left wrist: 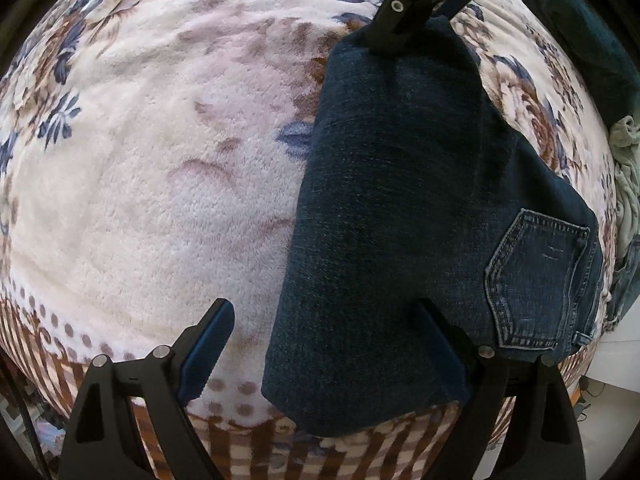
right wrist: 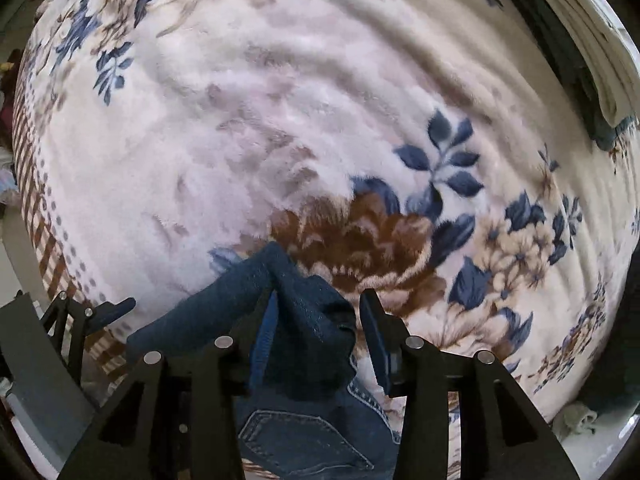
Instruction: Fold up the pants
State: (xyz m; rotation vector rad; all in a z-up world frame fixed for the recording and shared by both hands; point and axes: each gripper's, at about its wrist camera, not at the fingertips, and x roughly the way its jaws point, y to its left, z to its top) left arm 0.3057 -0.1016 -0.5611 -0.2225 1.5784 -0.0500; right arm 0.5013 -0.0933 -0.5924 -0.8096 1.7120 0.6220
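Note:
Dark blue jeans (left wrist: 400,200) lie folded in a long strip on the floral blanket, with a back pocket (left wrist: 540,280) facing up at the right. My left gripper (left wrist: 326,348) hangs open over the near end of the strip, its right finger above the denim and its left finger above bare blanket. At the far end stands my right gripper (right wrist: 320,336), pointing steeply down with a bunched ridge of the jeans (right wrist: 312,316) between its fingers. The left pad lies against the denim, while the right pad stands a little apart from it.
The plush floral blanket (left wrist: 140,200) covers the bed, with its checked border (left wrist: 248,452) along the near edge. A pale green garment (left wrist: 628,168) and dark teal cloth (left wrist: 580,20) lie at the right. White folded bedding (right wrist: 592,40) sits at the far corner.

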